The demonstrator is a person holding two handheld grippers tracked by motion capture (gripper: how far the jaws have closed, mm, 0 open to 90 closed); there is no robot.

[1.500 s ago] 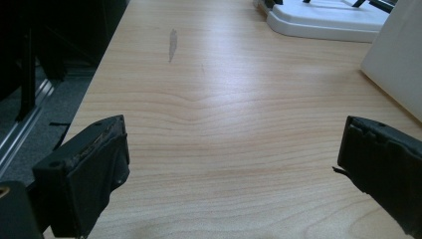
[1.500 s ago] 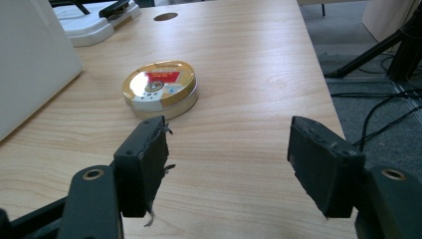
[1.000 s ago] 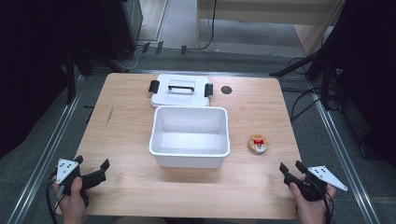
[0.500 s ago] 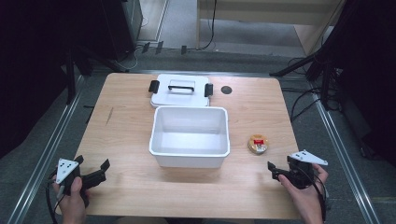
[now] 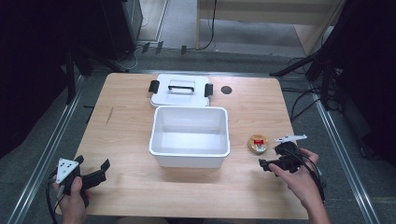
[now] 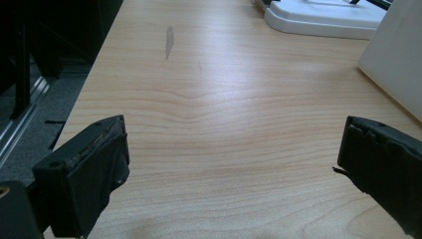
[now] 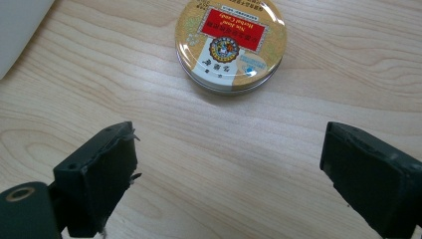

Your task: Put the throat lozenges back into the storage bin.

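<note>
The right gripper (image 7: 226,174) has just been opening, jaws wide with nothing between; the round candy tin (image 7: 230,44) lies flat on the table (image 5: 126,121) just ahead, right of the white bin (image 5: 190,161); centre it, descend square, then close; left gripper (image 6: 234,169) idles, jaws apart.

Bin (image 5: 190,138) frame center on table (image 5: 126,116). Lid (image 5: 180,91) just above it. Tin (image 5: 257,143) right of bin. Right gripper (image 5: 268,161) lower right, near tin; left gripper (image 5: 93,171) lower left.
</note>
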